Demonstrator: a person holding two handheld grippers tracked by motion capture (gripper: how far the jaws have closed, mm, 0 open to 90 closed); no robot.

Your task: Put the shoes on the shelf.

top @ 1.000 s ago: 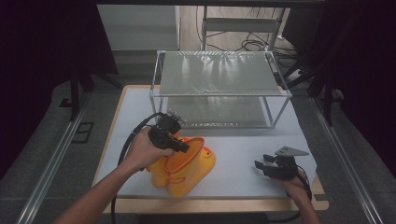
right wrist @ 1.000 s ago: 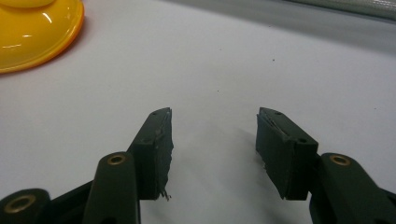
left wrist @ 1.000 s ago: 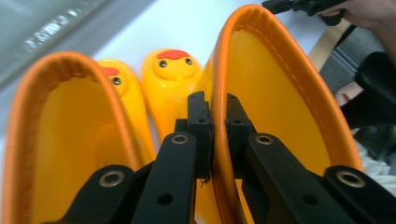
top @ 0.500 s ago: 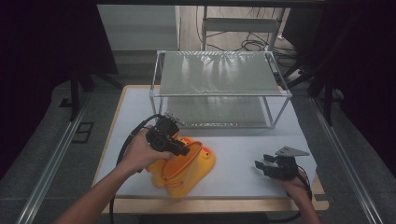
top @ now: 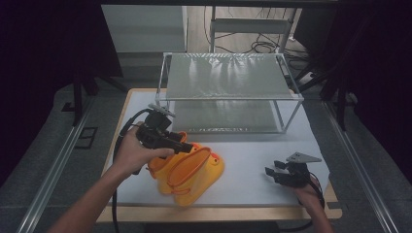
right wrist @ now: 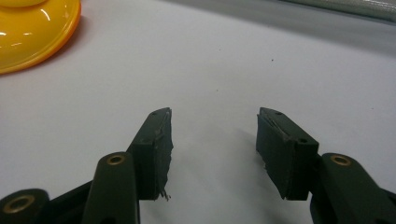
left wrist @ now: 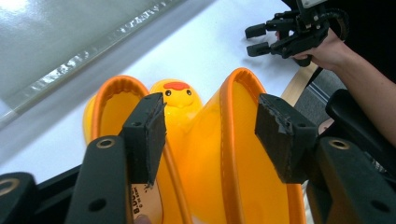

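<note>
Yellow boots (left wrist: 224, 154) — duck face (left wrist: 178, 95), left gripper view

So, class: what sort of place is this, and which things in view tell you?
Probably a lab or recording workspace, not a home: a white-topped table, a bare two-tier wire shelf, loose cables on the floor, dark surroundings.

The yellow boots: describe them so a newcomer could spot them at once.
On the white table, in front of the wire-framed shelf, the yellow boots lie near the front edge, under the left gripper. Nothing else there is bright yellow-orange, and one toe bears a duck face.
</note>
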